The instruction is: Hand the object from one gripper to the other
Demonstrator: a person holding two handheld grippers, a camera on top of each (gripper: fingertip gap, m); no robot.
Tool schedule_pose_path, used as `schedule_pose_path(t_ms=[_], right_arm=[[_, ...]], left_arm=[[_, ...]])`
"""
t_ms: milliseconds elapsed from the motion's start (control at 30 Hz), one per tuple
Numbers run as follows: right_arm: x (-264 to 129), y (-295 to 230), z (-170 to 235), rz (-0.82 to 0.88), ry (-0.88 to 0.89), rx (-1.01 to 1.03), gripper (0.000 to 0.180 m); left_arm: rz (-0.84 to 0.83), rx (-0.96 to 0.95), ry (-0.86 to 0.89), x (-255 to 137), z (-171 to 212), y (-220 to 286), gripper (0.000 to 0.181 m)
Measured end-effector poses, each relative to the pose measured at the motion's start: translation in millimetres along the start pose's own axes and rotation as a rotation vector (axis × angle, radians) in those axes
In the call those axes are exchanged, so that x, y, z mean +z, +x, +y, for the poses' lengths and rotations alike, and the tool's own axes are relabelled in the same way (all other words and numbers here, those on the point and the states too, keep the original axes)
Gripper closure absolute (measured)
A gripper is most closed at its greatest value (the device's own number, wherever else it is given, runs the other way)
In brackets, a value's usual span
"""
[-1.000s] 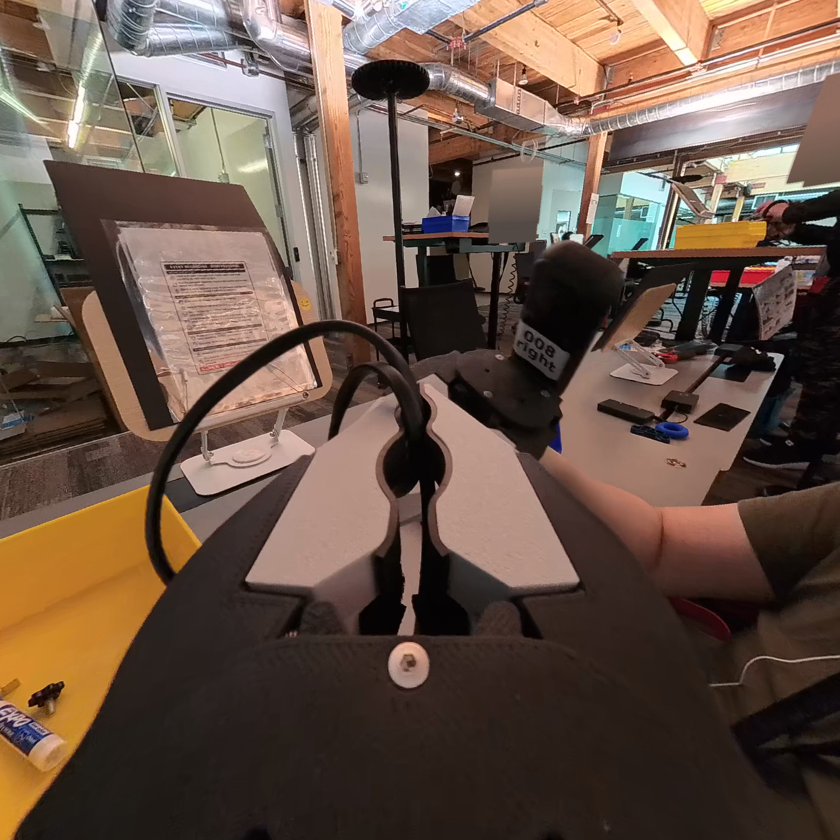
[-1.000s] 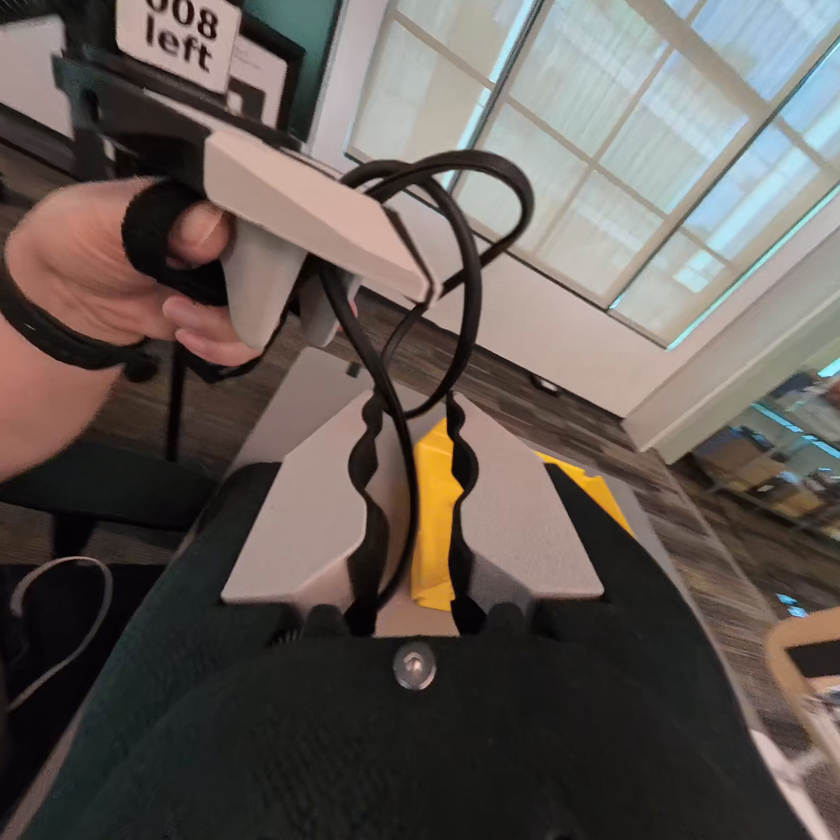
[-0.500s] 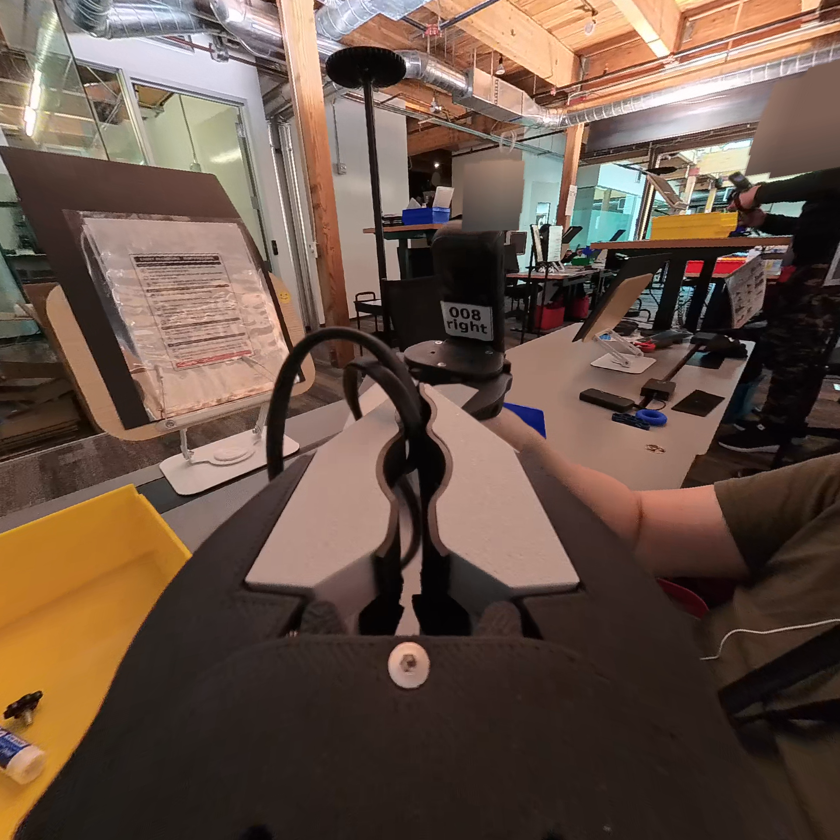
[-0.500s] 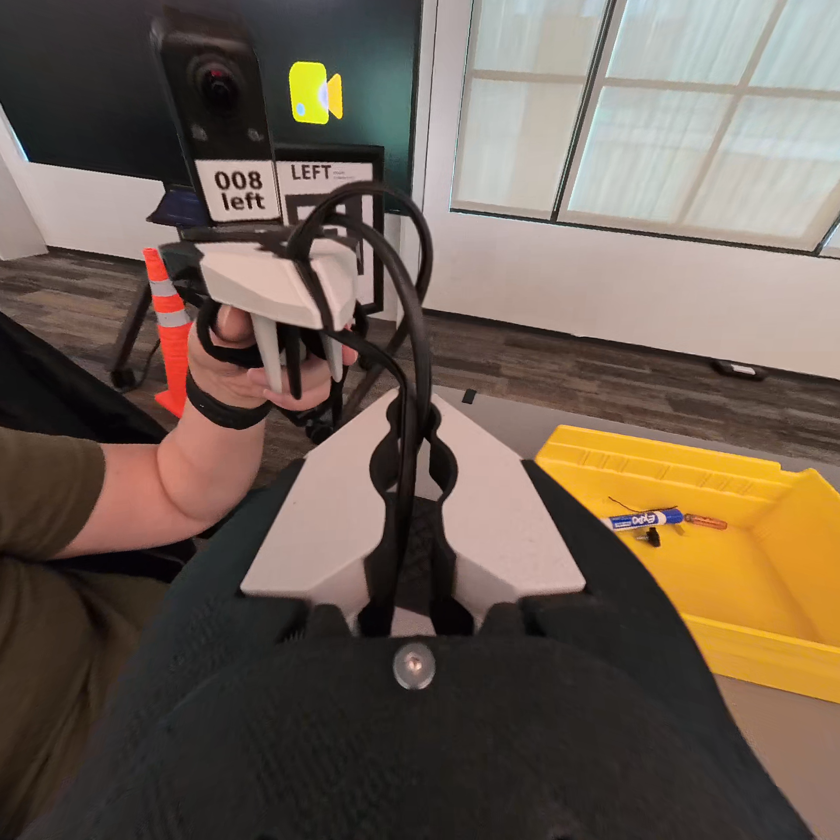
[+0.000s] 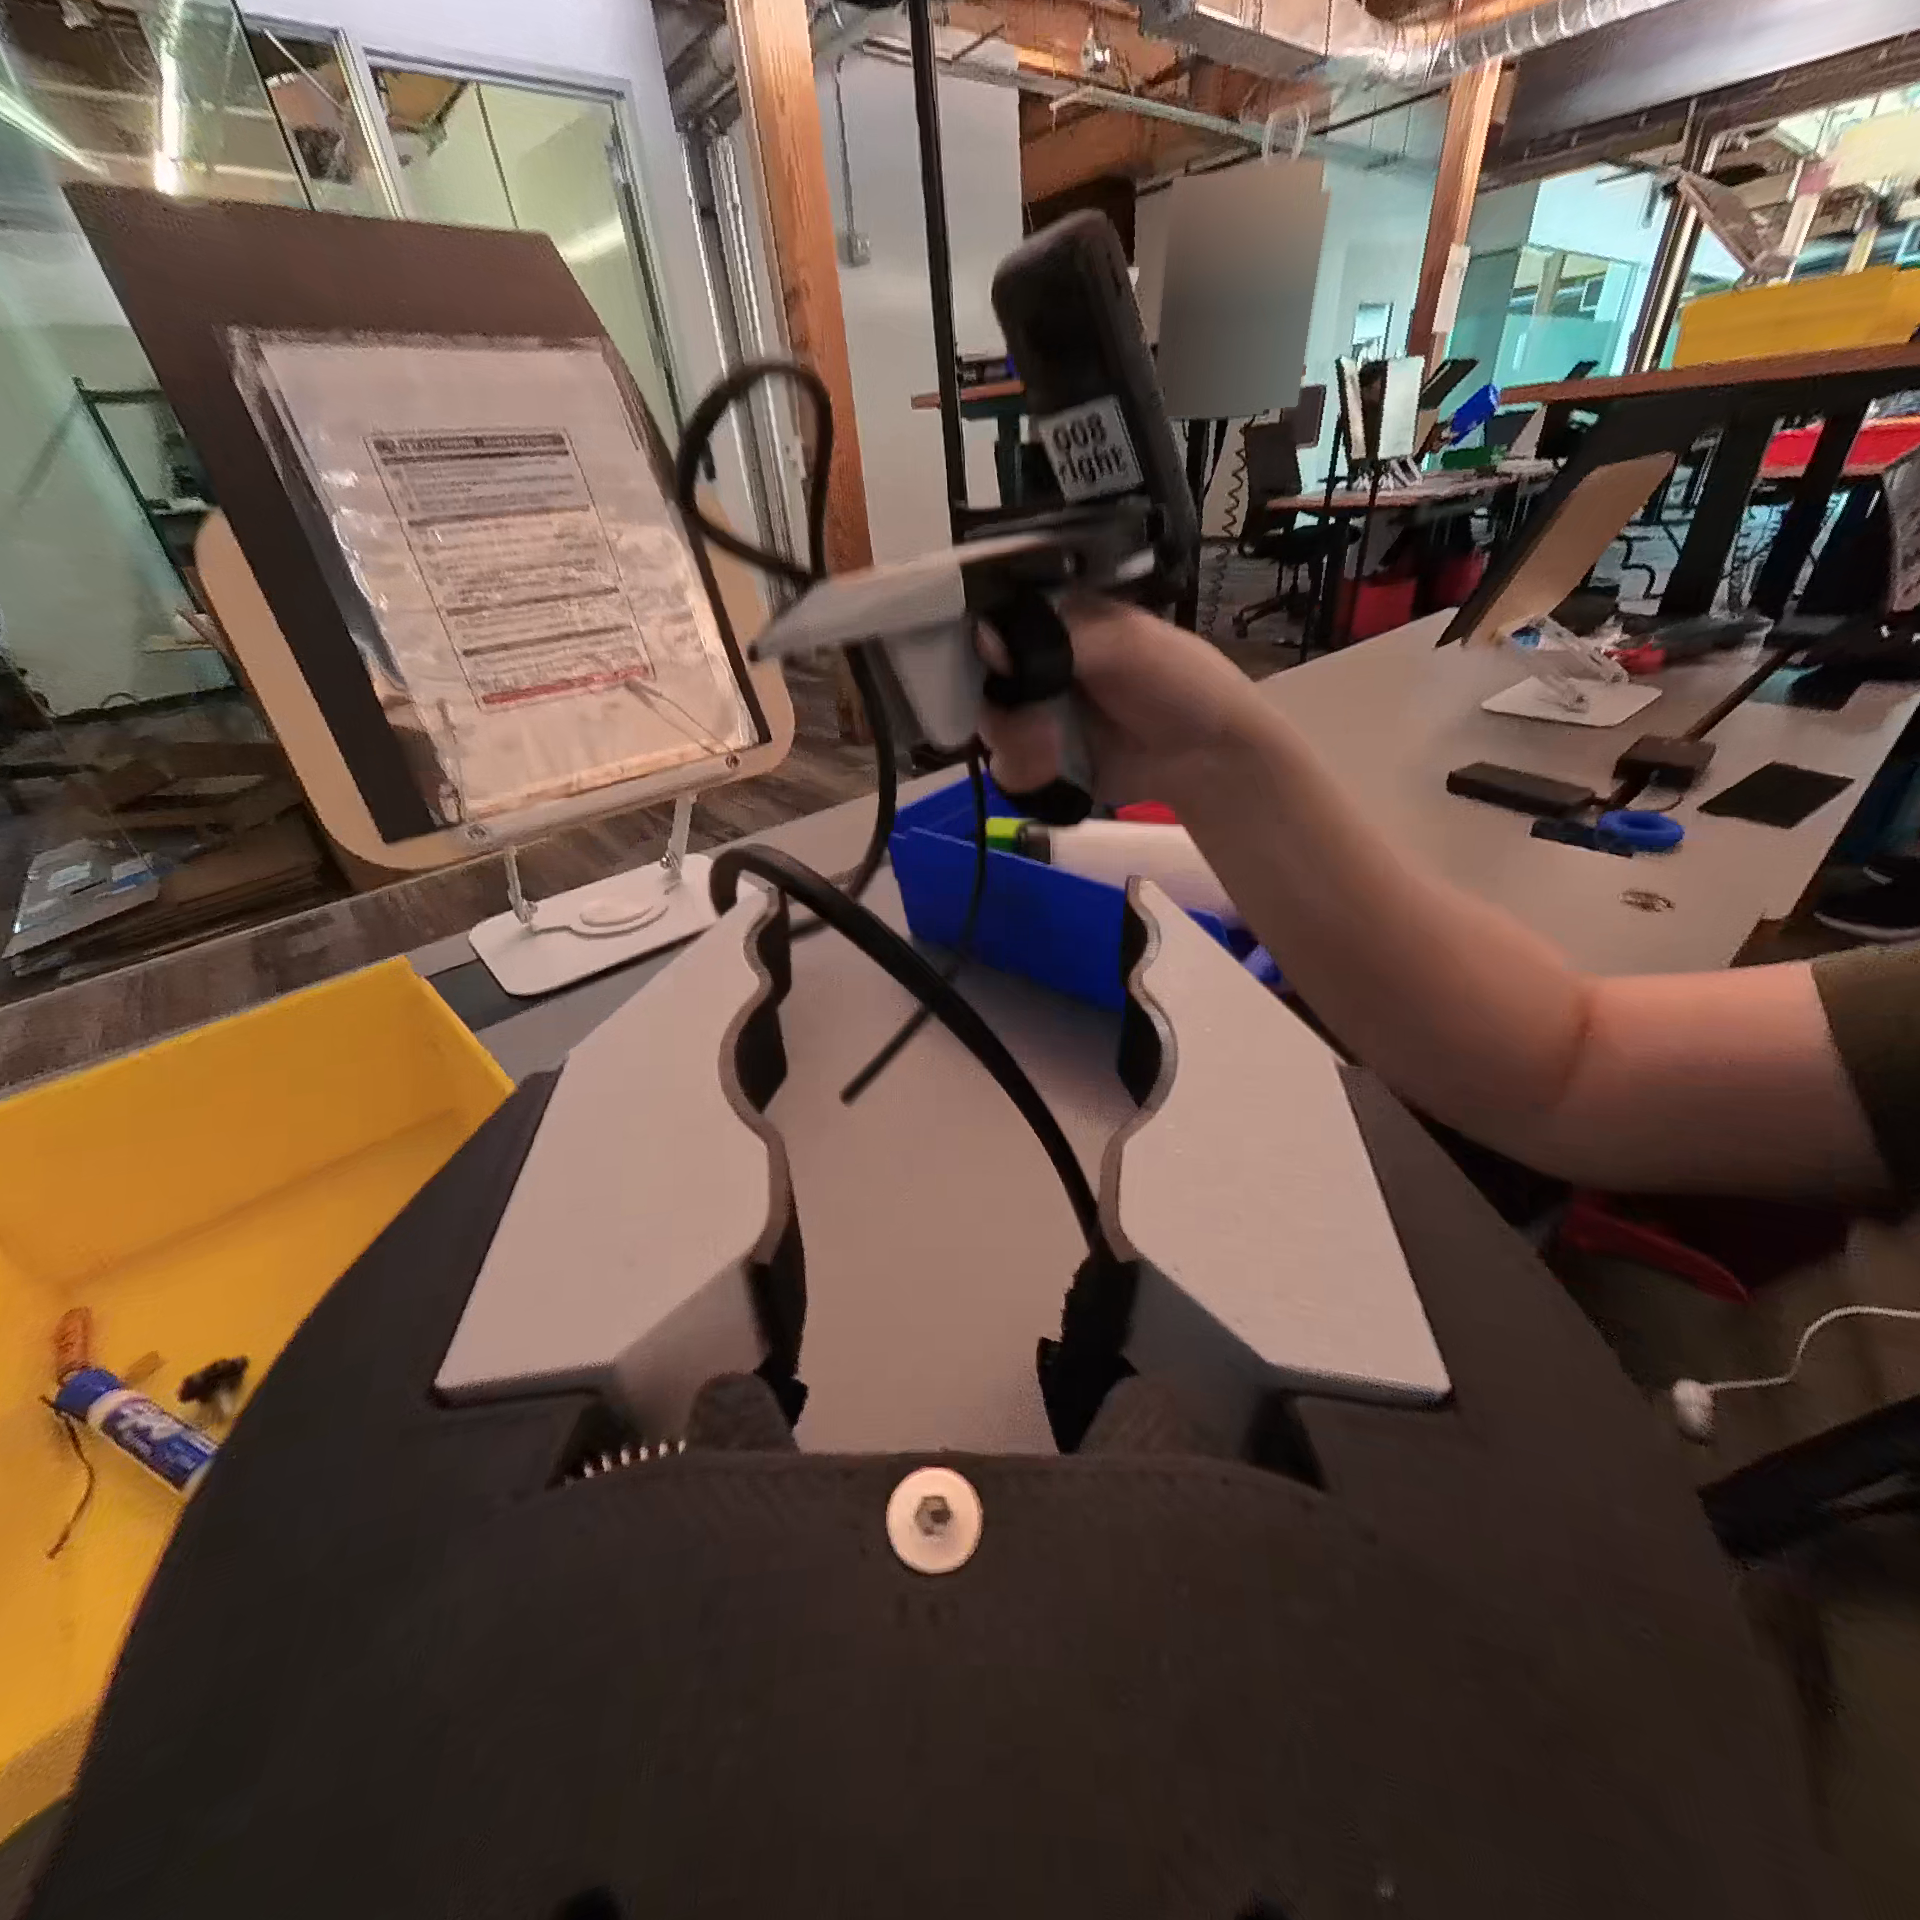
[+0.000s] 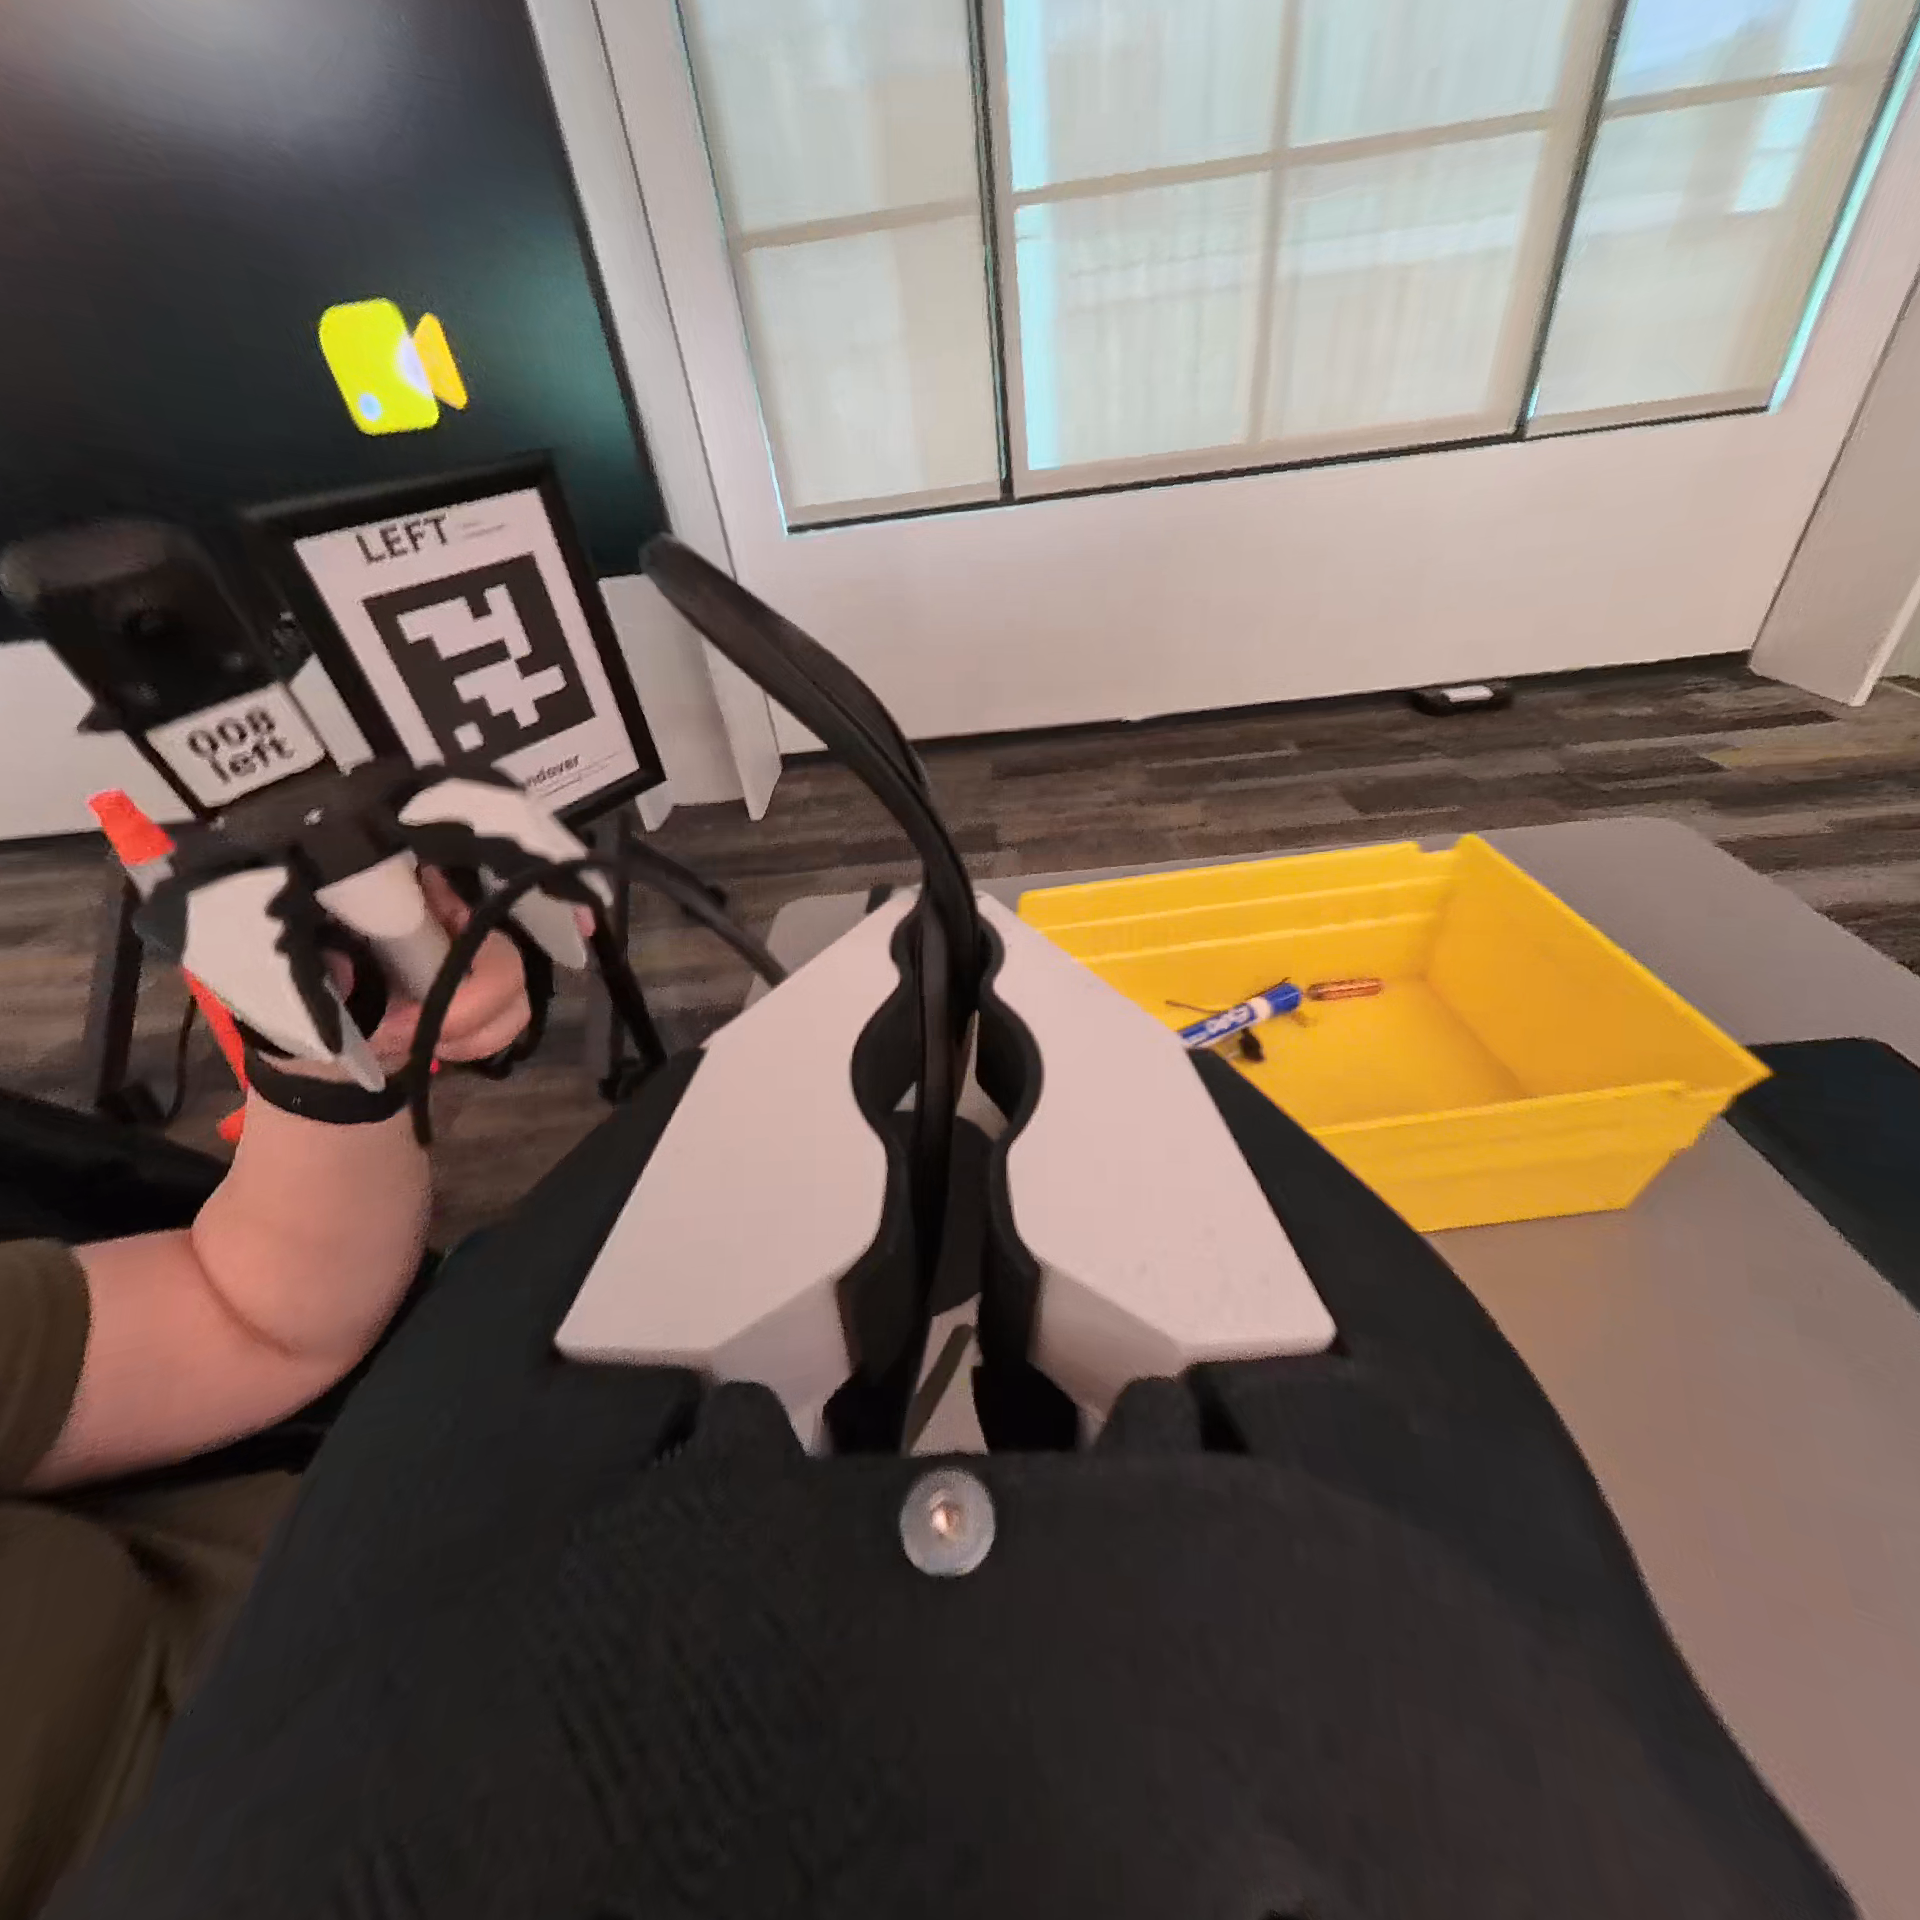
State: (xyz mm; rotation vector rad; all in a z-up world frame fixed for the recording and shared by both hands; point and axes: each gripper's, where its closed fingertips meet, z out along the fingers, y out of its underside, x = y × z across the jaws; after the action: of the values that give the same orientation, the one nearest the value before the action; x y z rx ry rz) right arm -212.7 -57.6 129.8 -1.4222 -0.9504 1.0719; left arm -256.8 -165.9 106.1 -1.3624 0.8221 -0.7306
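The object is a looped black cable [image 6: 831, 717]. My right gripper [image 6: 940, 906] is shut on it, with the loops rising out past the fingertips. In the left wrist view the right gripper [image 5: 774, 646] is held up above the table, with the cable [image 5: 753, 468] looping above it and strands hanging below. My left gripper [image 5: 951, 909] is open; one strand [image 5: 966, 1029] still runs loosely between its fingers, near the right one. In the right wrist view the left gripper [image 6: 468, 1008] is open at the left, with a cable loop around its fingers.
A yellow bin [image 6: 1558, 1143] on the grey table holds a blue marker [image 6: 1242, 1016] and small bits; it also shows in the left wrist view [image 5: 208, 1091]. A blue bin [image 5: 997, 914] stands under the right gripper. A document stand [image 5: 468, 582] is behind it. The gap from one gripper's tips to the other's is roughly 12 cm.
My left gripper has opened and let go of the cable. The right gripper has closed on it and pulled away, so the two grippers are farther apart.
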Motion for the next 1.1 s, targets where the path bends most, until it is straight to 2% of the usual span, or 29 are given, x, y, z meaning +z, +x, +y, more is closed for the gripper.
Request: schedule_pose_path(t_ms=[167,333,433,700,767,833,933,1067,1100], right_arm=[[-42,28,-24,0.066,0.102,0.015,0.178],[-56,12,-19,0.044,-0.004,-0.133,0.178],[-58,-15,-31,0.021,0.01,-0.188,0.178],[-54,-82,-42,-0.052,0.009,-0.315,0.178],[-53,-89,-42,-0.06,0.011,-0.328,0.178],[-50,-95,-42,-0.073,0.014,-0.341,0.178],[-43,-105,-41,-0.092,0.012,-0.343,0.179],[-35,-107,-38,-0.063,0.002,-0.371,0.178],[-34,-108,-38,-0.068,0.001,-0.37,0.178]], left_arm=[[0.011,-0.052,0.01,5,23,3,0.124],[0.057,-0.098,-0.017,14,36,3,0.128],[0.079,-0.088,-0.038,25,44,8,0.127],[0.128,0.043,-0.065,74,66,25,0.109],[0.247,-0.066,0.026,75,46,44,0.109],[0.367,-0.201,0.08,75,29,61,0.099],[0.437,-0.243,0.006,86,34,77,0.091],[0.619,-0.406,-0.019,90,29,109,0.104],[0.666,-0.443,-0.021,90,28,116,0.113]])
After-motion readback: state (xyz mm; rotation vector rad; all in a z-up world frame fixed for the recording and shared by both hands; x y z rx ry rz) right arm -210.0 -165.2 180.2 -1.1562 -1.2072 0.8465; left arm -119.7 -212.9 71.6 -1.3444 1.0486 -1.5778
